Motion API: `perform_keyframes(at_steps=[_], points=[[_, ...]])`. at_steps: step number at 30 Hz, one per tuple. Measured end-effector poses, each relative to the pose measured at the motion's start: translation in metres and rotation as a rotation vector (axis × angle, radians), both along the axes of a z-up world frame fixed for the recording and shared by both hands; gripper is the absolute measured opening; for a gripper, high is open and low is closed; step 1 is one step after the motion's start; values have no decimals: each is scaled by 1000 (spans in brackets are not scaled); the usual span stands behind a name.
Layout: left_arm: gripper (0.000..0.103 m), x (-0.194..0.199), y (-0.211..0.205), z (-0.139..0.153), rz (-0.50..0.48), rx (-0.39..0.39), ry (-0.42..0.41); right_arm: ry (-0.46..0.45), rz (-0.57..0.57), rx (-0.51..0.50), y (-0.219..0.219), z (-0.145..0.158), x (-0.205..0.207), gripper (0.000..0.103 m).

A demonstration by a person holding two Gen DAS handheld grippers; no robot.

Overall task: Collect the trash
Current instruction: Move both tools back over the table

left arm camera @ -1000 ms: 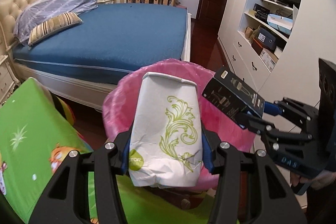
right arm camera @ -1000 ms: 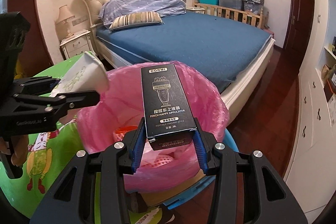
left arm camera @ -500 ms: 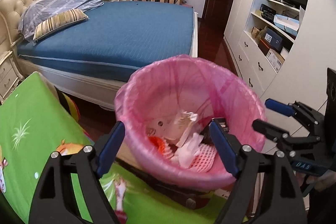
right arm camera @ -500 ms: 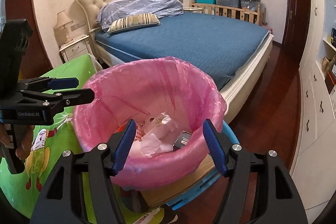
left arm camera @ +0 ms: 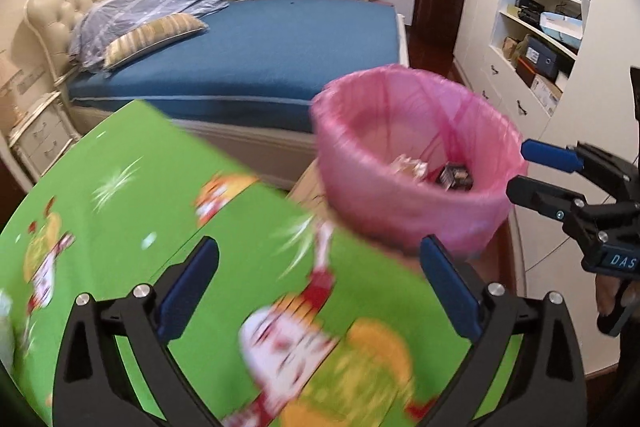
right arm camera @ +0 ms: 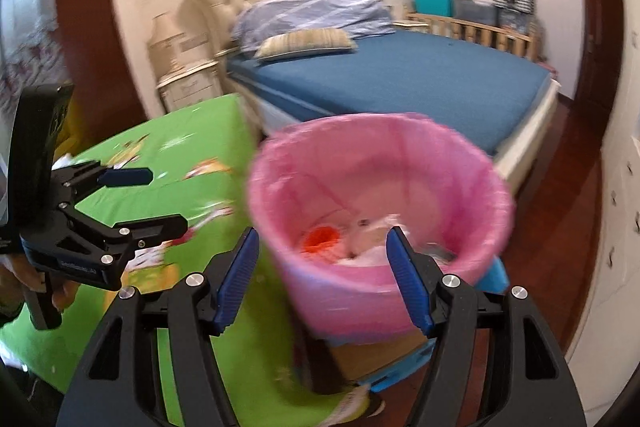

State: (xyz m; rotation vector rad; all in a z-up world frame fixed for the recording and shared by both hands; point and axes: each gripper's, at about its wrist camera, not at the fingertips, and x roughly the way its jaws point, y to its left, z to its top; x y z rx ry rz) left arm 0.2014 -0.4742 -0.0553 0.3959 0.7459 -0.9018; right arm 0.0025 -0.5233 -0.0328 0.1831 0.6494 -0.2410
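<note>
Nearest, left gripper (left arm camera: 320, 267) over the green cartoon cloth (left arm camera: 132, 195), jaws opening wide with nothing between them; right gripper (right arm camera: 322, 275) spread and empty at the near rim of the pink-lined bin (right arm camera: 380, 291). Inside the bin, crumpled white paper (right arm camera: 376, 227), an orange scrap (right arm camera: 320, 237) and a black box (left arm camera: 456, 177). Beyond, a blue bed (left arm camera: 256, 47).
</note>
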Motion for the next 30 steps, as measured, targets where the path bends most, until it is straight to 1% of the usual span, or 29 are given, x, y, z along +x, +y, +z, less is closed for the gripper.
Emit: perform_keyframes(at_steps=[4, 8, 11, 14, 18, 21, 24, 30], points=[[98, 0, 54, -4, 62, 11, 8, 16, 70, -37, 34, 0, 16, 64], [98, 0, 103, -9, 124, 15, 28, 30, 129, -21, 65, -4, 32, 64], [98, -4, 143, -16, 161, 19, 45, 54, 185, -35, 96, -9, 46, 70], [98, -8, 181, -18, 219, 19, 10, 73, 248, -47, 129, -14, 59, 70], [98, -14, 233, -15, 305, 15, -31, 97, 330, -60, 175, -19, 79, 73], [98, -19, 269, -11, 374, 7, -52, 107, 385, -64, 205, -22, 92, 73], [98, -24, 304, -10, 432, 10, -65, 104, 447, -68, 239, -22, 108, 75], [98, -32, 374, -12, 557, 42, -70, 121, 561, -83, 303, -29, 134, 75]])
